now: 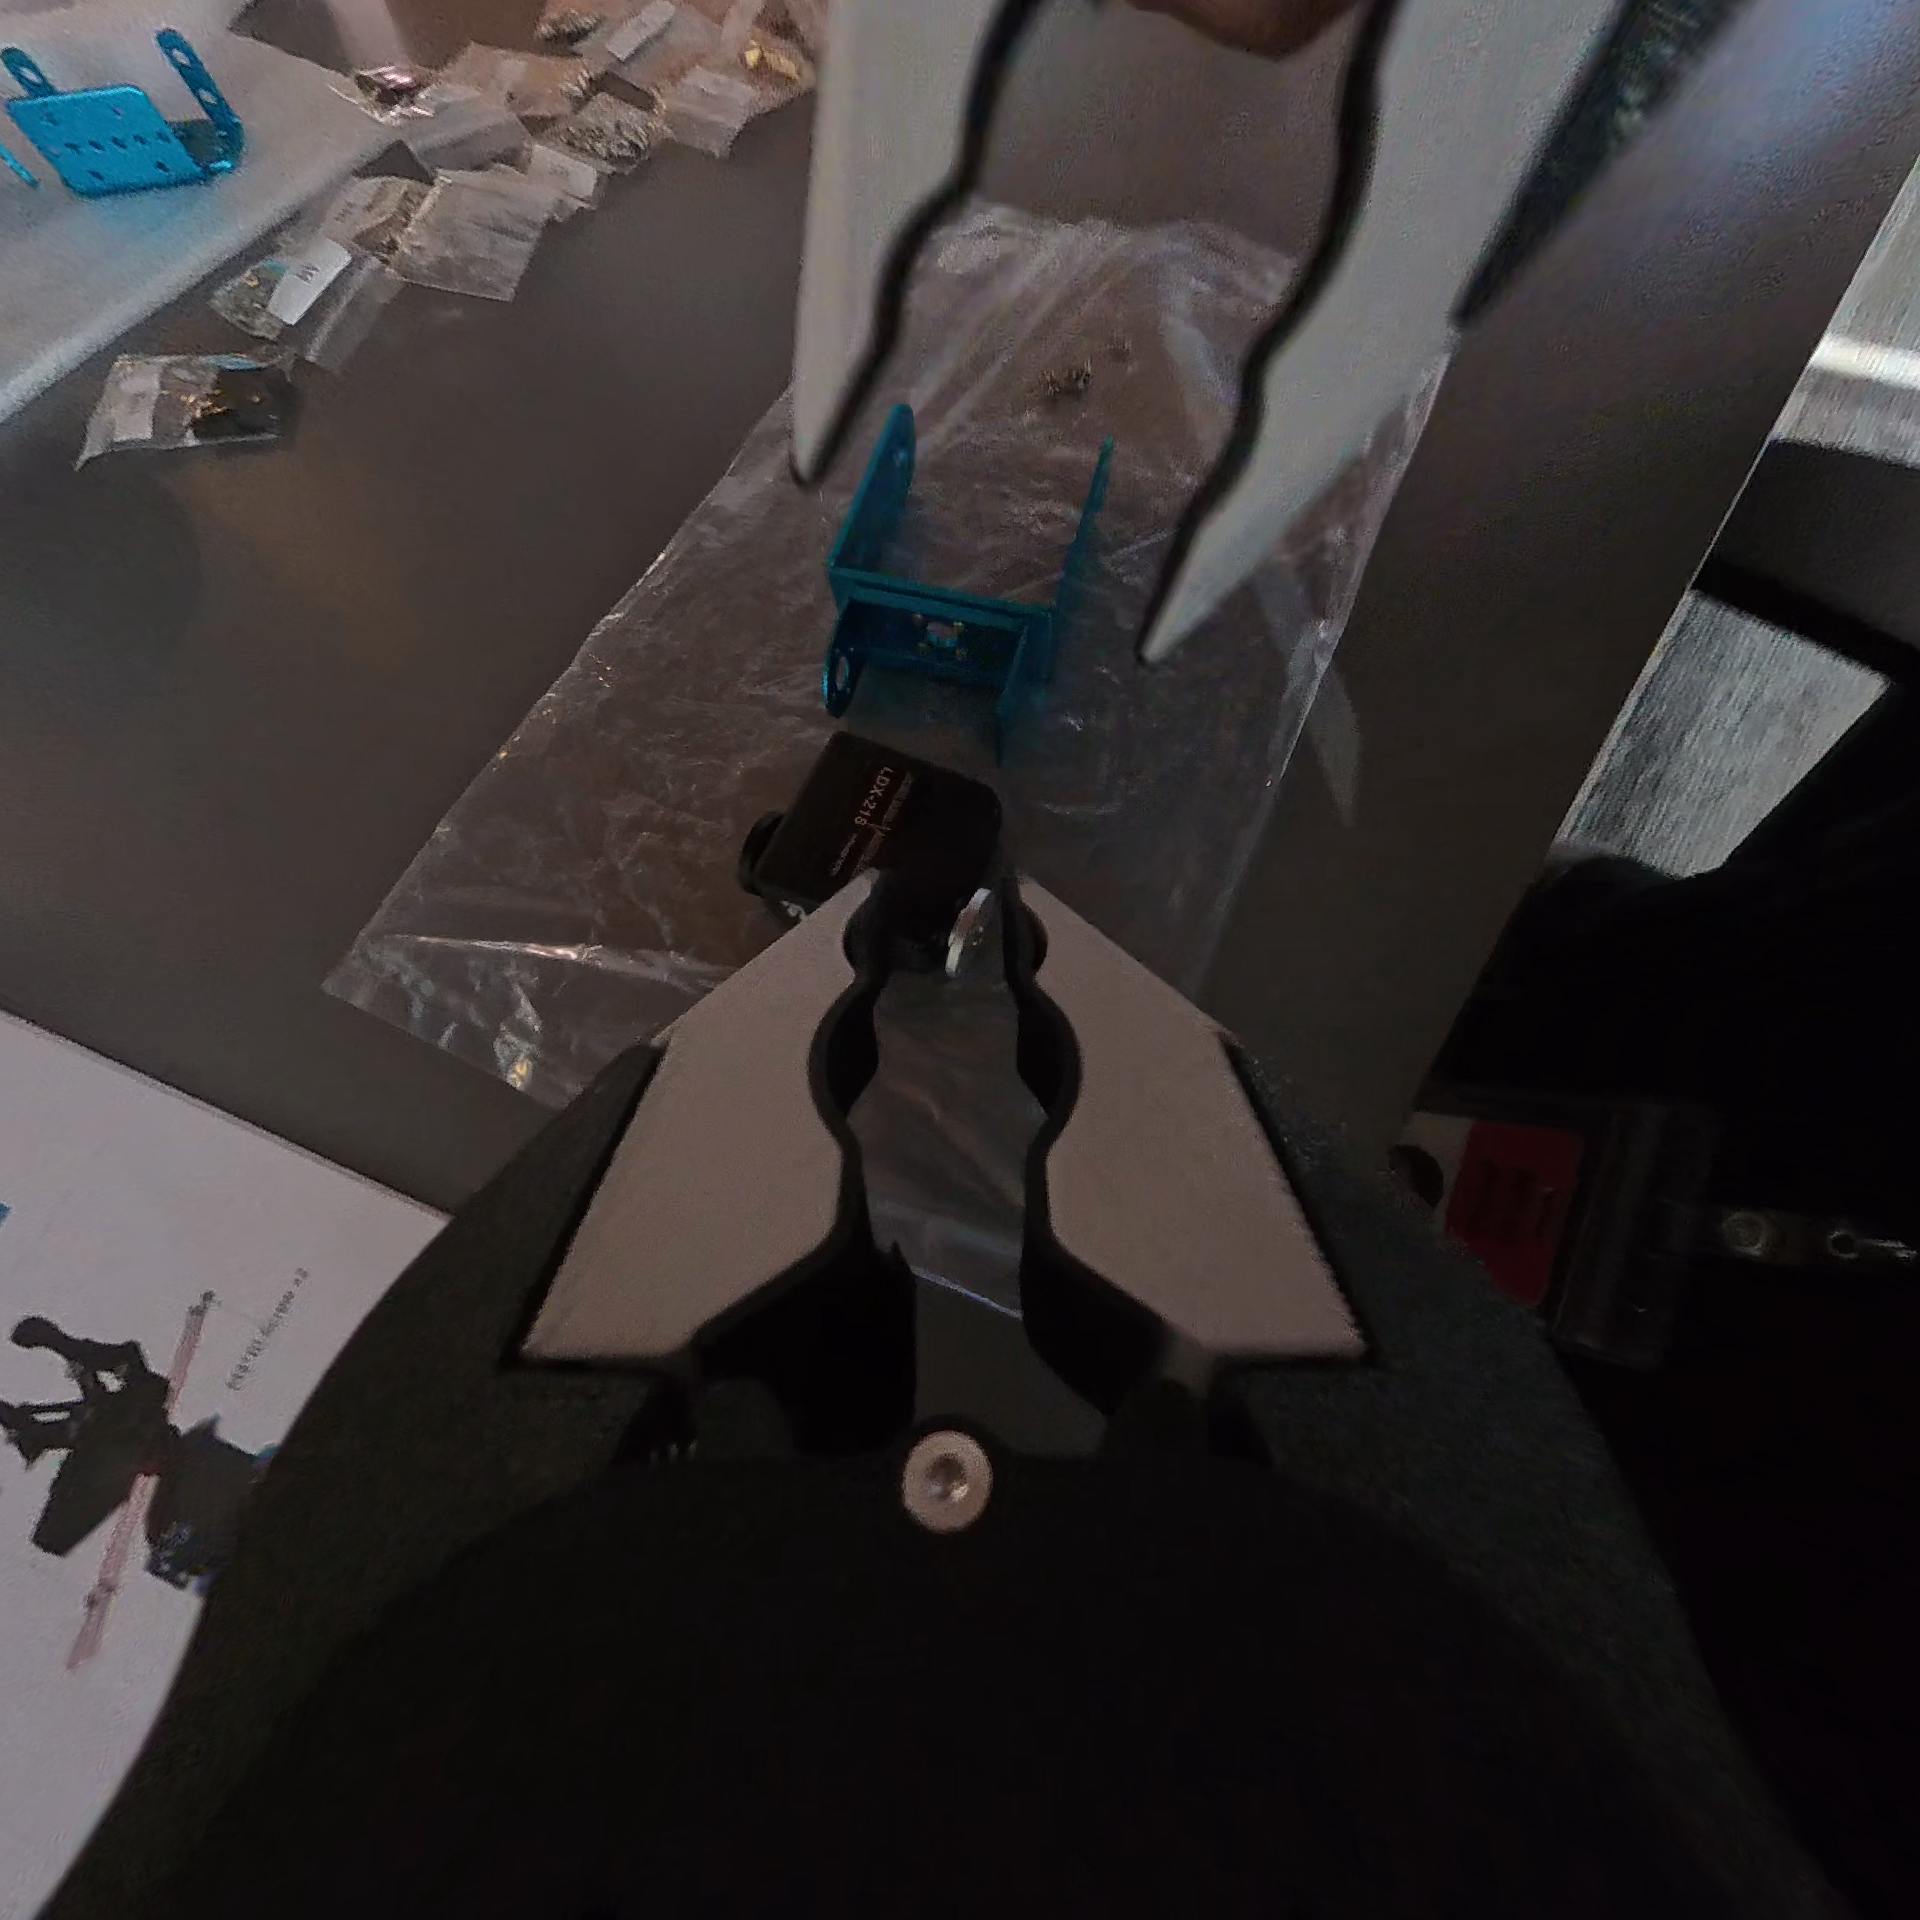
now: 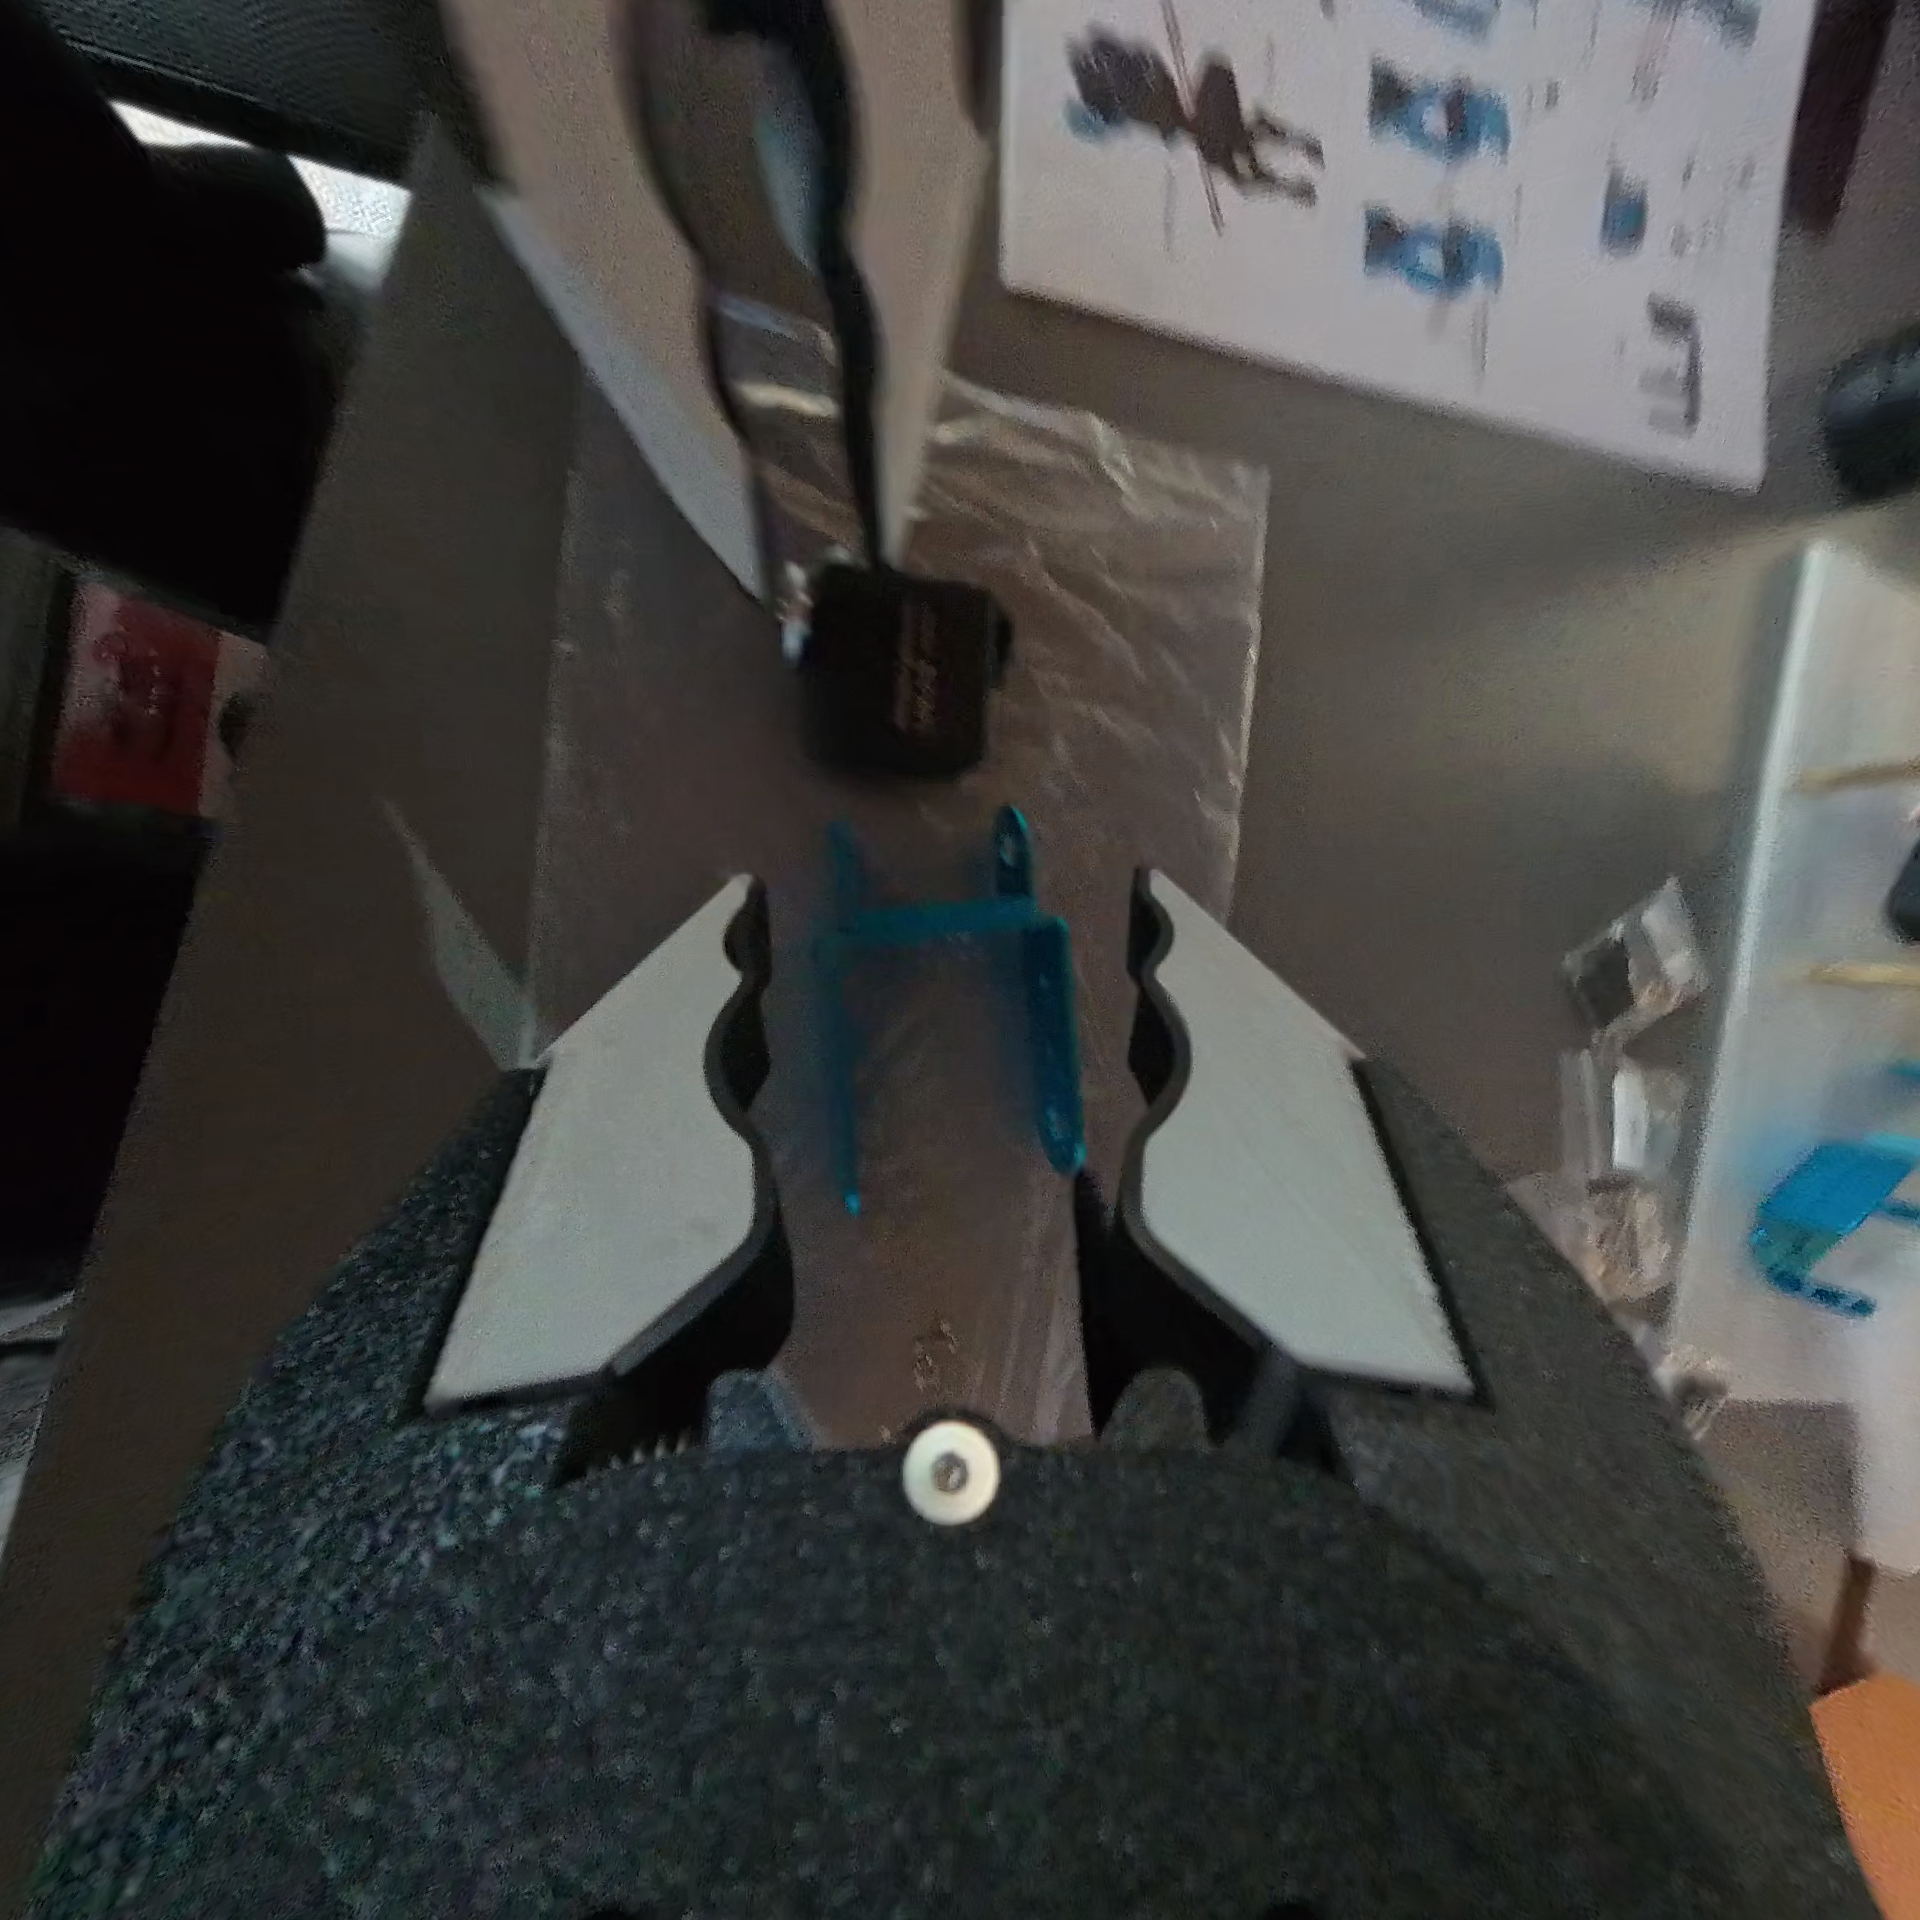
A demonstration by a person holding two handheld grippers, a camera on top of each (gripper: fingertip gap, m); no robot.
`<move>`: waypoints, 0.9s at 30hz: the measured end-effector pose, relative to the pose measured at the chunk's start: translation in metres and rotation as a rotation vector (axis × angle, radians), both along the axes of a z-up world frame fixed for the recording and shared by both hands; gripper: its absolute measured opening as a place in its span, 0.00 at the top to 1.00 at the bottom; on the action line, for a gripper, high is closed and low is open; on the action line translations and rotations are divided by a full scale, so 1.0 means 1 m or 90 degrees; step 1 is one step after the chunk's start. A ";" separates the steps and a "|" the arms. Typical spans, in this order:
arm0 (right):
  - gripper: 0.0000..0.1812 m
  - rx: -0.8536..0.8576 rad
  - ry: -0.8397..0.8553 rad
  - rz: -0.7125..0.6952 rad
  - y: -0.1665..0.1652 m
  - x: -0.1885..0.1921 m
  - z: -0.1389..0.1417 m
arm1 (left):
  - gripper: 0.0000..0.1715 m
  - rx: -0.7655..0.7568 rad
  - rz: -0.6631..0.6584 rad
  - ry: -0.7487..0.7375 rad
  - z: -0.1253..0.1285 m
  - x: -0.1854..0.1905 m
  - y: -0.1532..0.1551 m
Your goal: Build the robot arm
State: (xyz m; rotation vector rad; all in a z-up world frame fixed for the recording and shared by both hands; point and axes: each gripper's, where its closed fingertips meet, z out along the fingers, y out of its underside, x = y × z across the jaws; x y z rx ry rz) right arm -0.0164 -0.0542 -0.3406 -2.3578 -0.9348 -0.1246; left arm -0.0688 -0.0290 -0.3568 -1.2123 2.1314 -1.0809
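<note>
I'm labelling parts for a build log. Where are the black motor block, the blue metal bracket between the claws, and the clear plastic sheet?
black motor block (image 1: 899, 821), left wrist view, on its labelled top face.
blue metal bracket (image 1: 940, 623), left wrist view, on its cross plate.
clear plastic sheet (image 1: 623, 831), left wrist view, on a bare wrinkled stretch.

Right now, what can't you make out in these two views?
- Left wrist view: black servo, near end hidden behind the left claw.
- Right wrist view: motion blur smears the blue bracket inside the open right claw; contact unclear.
- Left wrist view: parts bags, contents too small.
- Left wrist view: paper sheet, cut by the edge.
</note>
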 end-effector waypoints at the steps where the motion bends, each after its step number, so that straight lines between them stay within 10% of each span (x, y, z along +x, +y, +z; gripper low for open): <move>1: 0.60 -0.033 0.021 -0.013 -0.001 0.010 -0.003 | 0.88 -0.022 0.005 0.001 0.003 -0.001 0.000; 6: 0.58 -0.128 0.141 -0.031 -0.013 0.026 -0.025 | 0.85 -0.129 0.026 0.009 0.015 -0.004 0.002; 12: 0.65 -0.104 0.039 -0.004 -0.015 0.024 -0.041 | 0.80 -0.216 0.015 0.052 0.019 0.008 -0.001; 27: 0.66 0.355 -0.413 0.037 0.001 0.022 0.049 | 0.64 -0.621 -0.076 0.135 0.071 0.055 -0.023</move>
